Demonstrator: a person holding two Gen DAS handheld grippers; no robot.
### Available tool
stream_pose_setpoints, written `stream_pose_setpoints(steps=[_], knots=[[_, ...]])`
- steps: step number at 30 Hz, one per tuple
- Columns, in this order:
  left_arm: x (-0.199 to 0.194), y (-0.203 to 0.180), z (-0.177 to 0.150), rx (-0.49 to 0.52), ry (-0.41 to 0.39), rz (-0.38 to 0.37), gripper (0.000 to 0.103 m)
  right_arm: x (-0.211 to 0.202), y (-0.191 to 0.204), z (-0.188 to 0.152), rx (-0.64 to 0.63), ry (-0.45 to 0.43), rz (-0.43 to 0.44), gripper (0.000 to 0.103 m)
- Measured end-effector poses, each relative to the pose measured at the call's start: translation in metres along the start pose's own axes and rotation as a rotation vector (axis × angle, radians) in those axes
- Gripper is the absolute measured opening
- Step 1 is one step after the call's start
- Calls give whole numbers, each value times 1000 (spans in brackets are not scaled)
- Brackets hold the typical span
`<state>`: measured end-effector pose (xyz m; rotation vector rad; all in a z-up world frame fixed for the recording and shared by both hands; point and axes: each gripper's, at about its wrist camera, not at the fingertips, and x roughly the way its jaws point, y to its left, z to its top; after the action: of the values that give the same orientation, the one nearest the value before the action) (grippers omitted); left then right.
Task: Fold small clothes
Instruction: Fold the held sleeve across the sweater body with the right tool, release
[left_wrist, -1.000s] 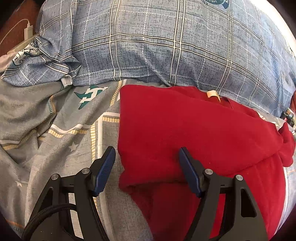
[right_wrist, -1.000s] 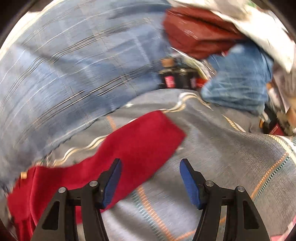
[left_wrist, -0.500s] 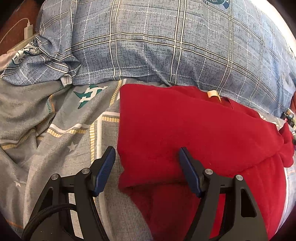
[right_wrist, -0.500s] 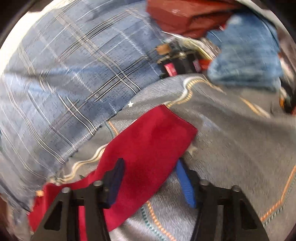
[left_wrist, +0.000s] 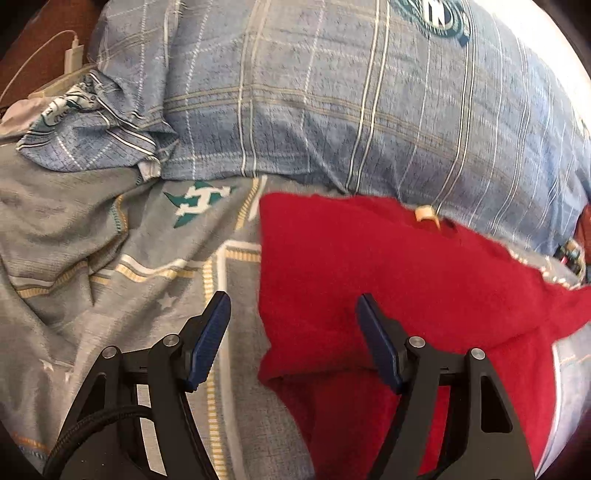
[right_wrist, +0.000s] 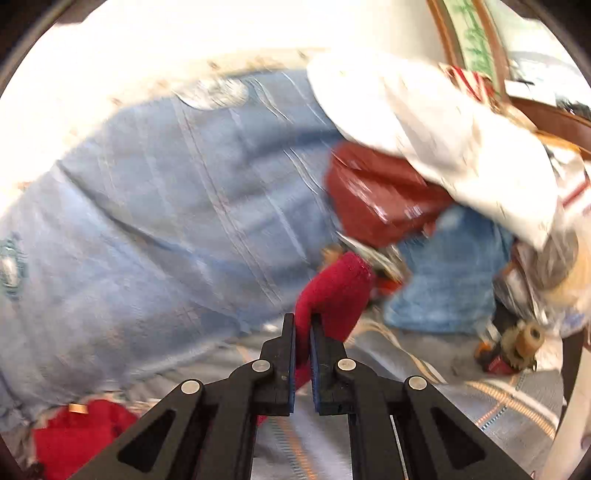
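Left wrist view: left gripper (left_wrist: 293, 323) spread wide, nothing pinched, hovering low over the near left edge of the red garment (left_wrist: 388, 280). Left blue pad over the grey patterned bedsheet (left_wrist: 110, 258), just beside the garment's edge; right blue pad over the red cloth itself, contact unclear. Garment lying flat on the sheet, partly folded, with an upper layer doubled over a lower one near the fingers. Small tan neck label (left_wrist: 424, 214) at the far edge, where the garment meets the blue plaid duvet (left_wrist: 332, 103) heaped behind. White charger (left_wrist: 74, 55) with cable at top left, on a brown surface. Garment's right corner rising off the sheet towards the frame edge. Slight blur. Right wrist view: heavy motion blur. Right gripper (right_wrist: 303, 332) pressed nearly together, pinching a sleeve-like end of the red garment (right_wrist: 332, 291), with the cloth sticking up and forward past the fingertips, lifted clear of the bedsheet (right_wrist: 424, 380). More of the same red cloth at bottom left, with the tan label (right_wrist: 77, 408) showing. Blue plaid duvet (right_wrist: 166, 221) filling the left and centre. Behind the held cloth: folded jeans (right_wrist: 443, 280), a dark red glossy bag (right_wrist: 380, 192), white fabric (right_wrist: 424, 122) draped on top, small clutter at right too blurred to name.
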<state>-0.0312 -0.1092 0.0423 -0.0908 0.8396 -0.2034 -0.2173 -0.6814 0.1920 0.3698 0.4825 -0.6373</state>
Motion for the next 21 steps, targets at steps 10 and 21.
stream_pose_setpoints(steps=[10,21], knots=[[-16,19,11,-67,-45,-33,71,-52,190,-21,-318,52,484,6],[-19,39,18,-130,-53,-76,71,-15,405,-199,-543,354,785,6]])
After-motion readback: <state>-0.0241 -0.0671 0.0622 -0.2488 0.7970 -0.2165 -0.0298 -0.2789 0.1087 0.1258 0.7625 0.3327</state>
